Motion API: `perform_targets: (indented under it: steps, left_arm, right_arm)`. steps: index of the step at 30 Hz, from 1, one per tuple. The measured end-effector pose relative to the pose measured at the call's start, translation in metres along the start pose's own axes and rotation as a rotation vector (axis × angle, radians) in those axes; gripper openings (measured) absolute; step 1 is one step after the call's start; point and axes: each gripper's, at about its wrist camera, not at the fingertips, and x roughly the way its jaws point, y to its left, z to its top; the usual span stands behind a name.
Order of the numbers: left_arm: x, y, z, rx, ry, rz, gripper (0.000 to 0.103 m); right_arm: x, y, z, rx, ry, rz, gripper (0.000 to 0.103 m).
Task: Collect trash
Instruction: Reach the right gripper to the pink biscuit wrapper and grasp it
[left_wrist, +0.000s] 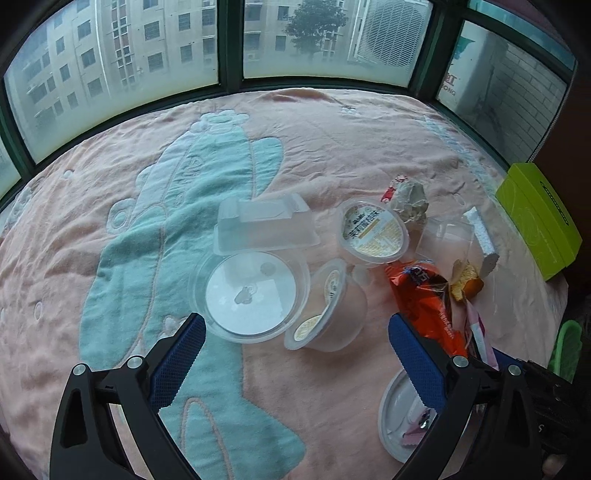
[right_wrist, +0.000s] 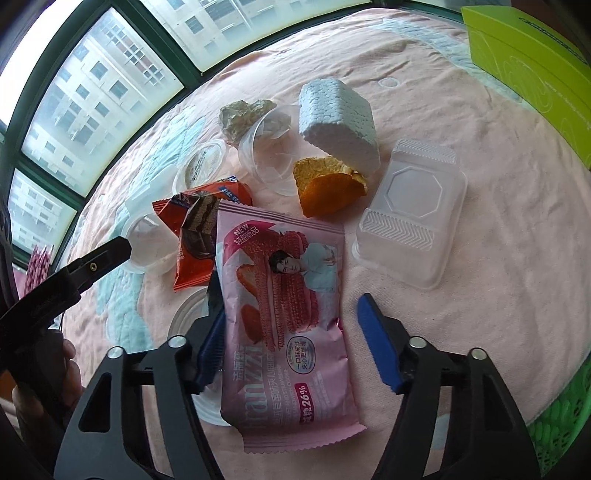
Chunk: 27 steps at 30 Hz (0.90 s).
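Two fisheye views look down on a pink blanket (left_wrist: 332, 155) strewn with trash, windows along the top of both frames.

In the right wrist view, the right gripper (right_wrist: 291, 334) fills the lower half, its blue-padded jaws partly spread. A pink wafer wrapper (right_wrist: 284, 317) stands between them at the centre of the frame, its left edge against the left pad; the right pad stands clear of it (whether the wrapper is truly held cannot be told). Above it lie an orange snack wrapper (right_wrist: 195, 229), an orange peel (right_wrist: 328, 188), a foam block (right_wrist: 336, 118) and, to the right, a clear plastic tray (right_wrist: 410, 218).

In the left wrist view, the left gripper (left_wrist: 295, 356) is wide open and holds nothing. Just above its jaws, near centre frame, sit a round clear lid (left_wrist: 247, 295) and a tipped pudding cup (left_wrist: 328, 306).
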Motion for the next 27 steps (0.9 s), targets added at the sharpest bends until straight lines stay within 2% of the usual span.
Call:
perform_targets:
  steps: [3, 5, 6, 8, 10, 15, 20, 27]
  left_arm:
    - [0.001, -0.005, 0.002, 0.021, -0.003, -0.030, 0.094]
    - [0.004, -0.007, 0.003, 0.032, 0.004, -0.042, 0.082]
    - [0.006, -0.008, 0.003, 0.035, 0.013, -0.056, 0.073]
    - [0.010, -0.008, 0.004, 0.039, 0.022, -0.071, 0.069]
    - [0.014, -0.008, 0.005, 0.049, 0.030, -0.079, 0.058]
    - [0.021, -0.005, 0.007, 0.035, 0.049, -0.165, 0.034]
    - [0.020, -0.012, 0.007, 0.058, 0.044, -0.171, 0.029]
    - [-0.002, -0.011, 0.003, 0.049, 0.026, -0.203, 0.023]
  right_arm:
    - [-0.001, -0.001, 0.001, 0.007, -0.001, 0.025, 0.053]
    - [-0.002, 0.000, -0.001, -0.002, -0.003, 0.017, 0.051]
    - [-0.004, 0.000, -0.002, -0.005, -0.007, 0.019, 0.050]
    - [-0.006, -0.001, -0.001, -0.004, -0.015, 0.028, 0.044]
    - [-0.010, -0.002, -0.001, -0.002, -0.022, 0.045, 0.039]
    - [-0.016, -0.003, -0.001, 0.001, -0.031, 0.063, 0.032]
    - [-0.024, -0.001, -0.002, -0.004, -0.049, 0.064, 0.023]
    - [-0.038, 0.000, -0.011, 0.010, -0.075, 0.061, 0.018]
